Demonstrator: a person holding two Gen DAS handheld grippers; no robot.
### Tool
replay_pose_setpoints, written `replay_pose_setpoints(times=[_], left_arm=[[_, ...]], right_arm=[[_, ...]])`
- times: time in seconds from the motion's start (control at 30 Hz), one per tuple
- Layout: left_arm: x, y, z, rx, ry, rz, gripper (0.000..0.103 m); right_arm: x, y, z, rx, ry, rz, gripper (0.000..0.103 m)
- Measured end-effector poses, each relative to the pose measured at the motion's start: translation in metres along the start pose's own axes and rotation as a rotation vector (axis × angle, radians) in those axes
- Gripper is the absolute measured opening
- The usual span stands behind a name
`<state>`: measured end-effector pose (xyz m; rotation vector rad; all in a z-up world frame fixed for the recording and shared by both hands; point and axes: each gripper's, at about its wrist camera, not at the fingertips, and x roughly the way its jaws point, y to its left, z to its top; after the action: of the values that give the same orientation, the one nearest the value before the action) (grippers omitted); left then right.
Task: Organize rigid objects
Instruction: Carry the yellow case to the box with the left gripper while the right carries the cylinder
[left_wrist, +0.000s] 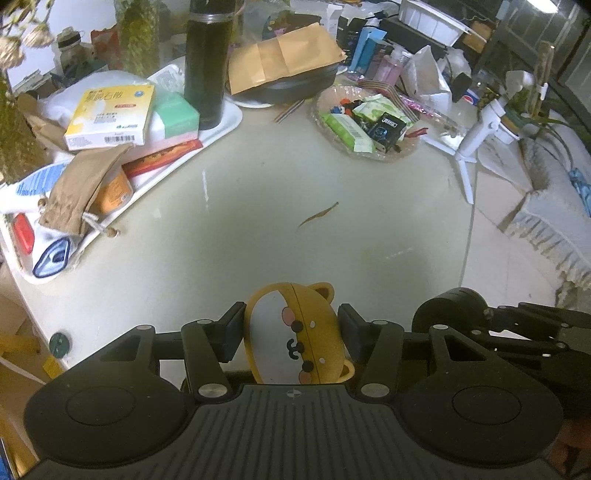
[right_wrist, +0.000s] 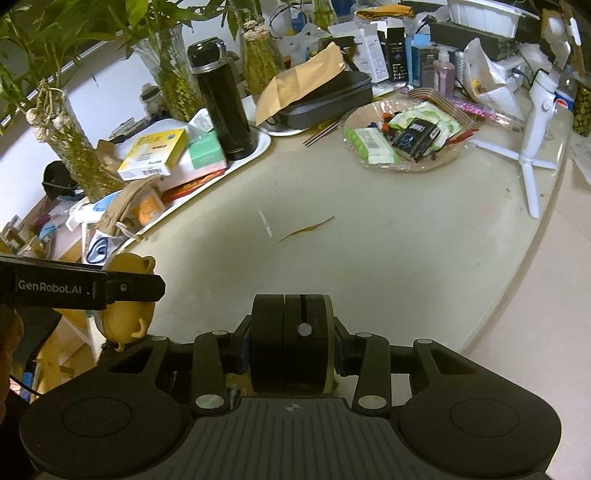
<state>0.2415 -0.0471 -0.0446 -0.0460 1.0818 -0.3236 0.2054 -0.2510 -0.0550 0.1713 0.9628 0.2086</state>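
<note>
Cluttered beige table (left_wrist: 258, 229); left gripper (left_wrist: 291, 332) clamps yellow bear-shaped case (left_wrist: 295, 332) between its fingers, right gripper (right_wrist: 290, 350) clamps black round device (right_wrist: 290, 343).

Right tongs (right_wrist: 291, 349) closed on a black round device (right_wrist: 290, 343) bearing a small silver button and an "OFF" mark, held above the near edge of the pale glossy desk (right_wrist: 369, 266). At far left, the left tongs (right_wrist: 122, 288), marked "GenRobot.AI", grip a yellow bear-shaped plastic case (right_wrist: 127, 321). Behind: a tall black vacuum flask (right_wrist: 223, 99) upright on a white tray (right_wrist: 255, 149), a clear glass dish (right_wrist: 443, 157) of packets, and a white folding tripod stand (right_wrist: 535, 125).
</note>
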Motion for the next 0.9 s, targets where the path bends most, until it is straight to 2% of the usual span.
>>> replay_pose_setpoints(times=[0.37, 0.6, 0.9], left_arm=[[-0.018, 0.006, -0.021, -0.003, 0.005, -0.028, 0.053], [-0.023, 0.013, -0.039, 0.001, 0.020, -0.020, 0.053], [-0.022, 0.029, -0.063, -0.038, 0.076, -0.047, 0.053]], right_arm=[[-0.009, 0.008, -0.013, 0.003, 0.001, 0.023, 0.043], [-0.013, 0.011, -0.024, 0.006, 0.007, 0.026, 0.043], [-0.018, 0.018, -0.036, 0.004, 0.011, 0.035, 0.043]])
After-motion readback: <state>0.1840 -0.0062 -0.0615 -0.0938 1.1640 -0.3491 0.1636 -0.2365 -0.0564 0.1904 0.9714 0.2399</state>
